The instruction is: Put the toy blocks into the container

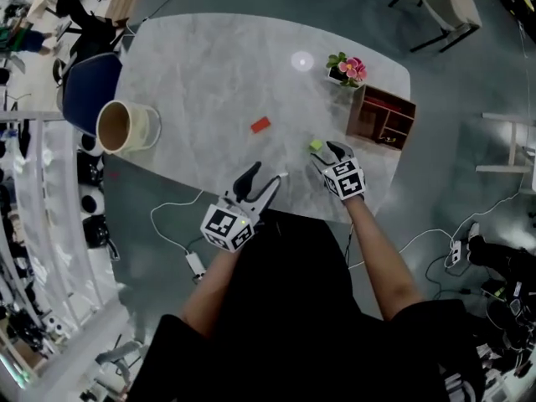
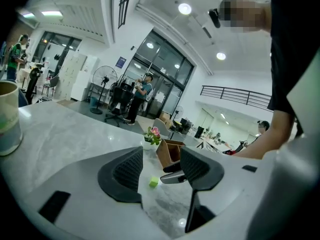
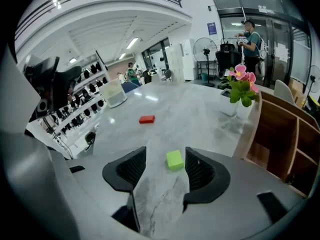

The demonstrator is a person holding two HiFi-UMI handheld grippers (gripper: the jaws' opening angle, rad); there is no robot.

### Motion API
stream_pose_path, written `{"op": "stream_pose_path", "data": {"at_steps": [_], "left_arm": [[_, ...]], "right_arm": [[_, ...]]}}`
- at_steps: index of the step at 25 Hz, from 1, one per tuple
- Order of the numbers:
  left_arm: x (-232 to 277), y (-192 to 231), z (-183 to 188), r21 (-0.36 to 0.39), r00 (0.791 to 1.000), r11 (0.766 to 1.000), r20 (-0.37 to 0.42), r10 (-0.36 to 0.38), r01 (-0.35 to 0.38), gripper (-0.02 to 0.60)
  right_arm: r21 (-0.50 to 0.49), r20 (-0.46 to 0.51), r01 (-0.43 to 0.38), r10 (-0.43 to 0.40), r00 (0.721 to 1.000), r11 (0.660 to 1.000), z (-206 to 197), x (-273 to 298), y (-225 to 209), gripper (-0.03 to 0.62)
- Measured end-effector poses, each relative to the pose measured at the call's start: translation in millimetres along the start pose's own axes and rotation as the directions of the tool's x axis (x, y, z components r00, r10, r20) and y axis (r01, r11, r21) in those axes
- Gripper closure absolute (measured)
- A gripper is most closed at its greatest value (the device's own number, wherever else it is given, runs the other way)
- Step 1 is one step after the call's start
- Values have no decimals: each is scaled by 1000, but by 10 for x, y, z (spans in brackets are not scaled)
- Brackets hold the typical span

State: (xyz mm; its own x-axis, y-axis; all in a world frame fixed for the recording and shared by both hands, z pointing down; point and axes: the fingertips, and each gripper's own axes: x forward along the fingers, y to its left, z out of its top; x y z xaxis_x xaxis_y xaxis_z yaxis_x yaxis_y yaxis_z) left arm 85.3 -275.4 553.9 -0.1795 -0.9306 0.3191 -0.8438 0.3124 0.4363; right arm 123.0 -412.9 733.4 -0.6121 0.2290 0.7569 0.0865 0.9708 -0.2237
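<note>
Forearms and a dark-clothed torso fill the bottom of the head view. Each hand carries a gripper fitted with a cube of black-and-white square markers; these show patterns, not letters.

At lower centre, the left gripper (image 1: 261, 181) has its jaws apart with nothing between the pads. Right of centre, the right gripper (image 1: 328, 156) has its jaws spread wide over the near edge of the table (image 1: 218, 74).

In the right gripper view, the green block (image 3: 174, 159) lies flat on the table between the right jaws, just beside the right-hand pad. Neither pad presses it; contact with that pad cannot be confirmed.

At the centre of the head view, the red block (image 1: 260, 125) lies alone, well apart from both grippers.

At the left edge of the table stands the container (image 1: 147, 129), a pale cup. The left gripper view cuts it off at the frame's left edge.

At upper right stand a wooden organiser (image 1: 381, 115) and potted flowers (image 1: 346, 69); the right gripper view crops the organiser.

A blue wall sign (image 3: 212, 29) near the top of the right gripper view is too small to read.
</note>
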Motion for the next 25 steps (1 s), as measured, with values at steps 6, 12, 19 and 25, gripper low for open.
{"op": "stream_pose_path", "data": {"at_steps": [6,12,19,25], "left_arm": [[-103,81,-19,-14,999,999,-3,42,-42,371],[-126,121,-103,-46,998,996,-8,69,-70,371],[-163,154,-94,-49,995,994,-1,101,-101,371],[-317,350,-147,-82,991,988,-1,131,-131,371]], "right_arm": [[-14,-70,13,-14,997,1000,-142,272,-103,382],[-134,-137,44,-63,989,990,-198,470,-145,384],[-160,-168,55,-82,982,986,-230,532,-184,461],[-109,-143,36,-52,988,993,-107,446,-87,470]]}}
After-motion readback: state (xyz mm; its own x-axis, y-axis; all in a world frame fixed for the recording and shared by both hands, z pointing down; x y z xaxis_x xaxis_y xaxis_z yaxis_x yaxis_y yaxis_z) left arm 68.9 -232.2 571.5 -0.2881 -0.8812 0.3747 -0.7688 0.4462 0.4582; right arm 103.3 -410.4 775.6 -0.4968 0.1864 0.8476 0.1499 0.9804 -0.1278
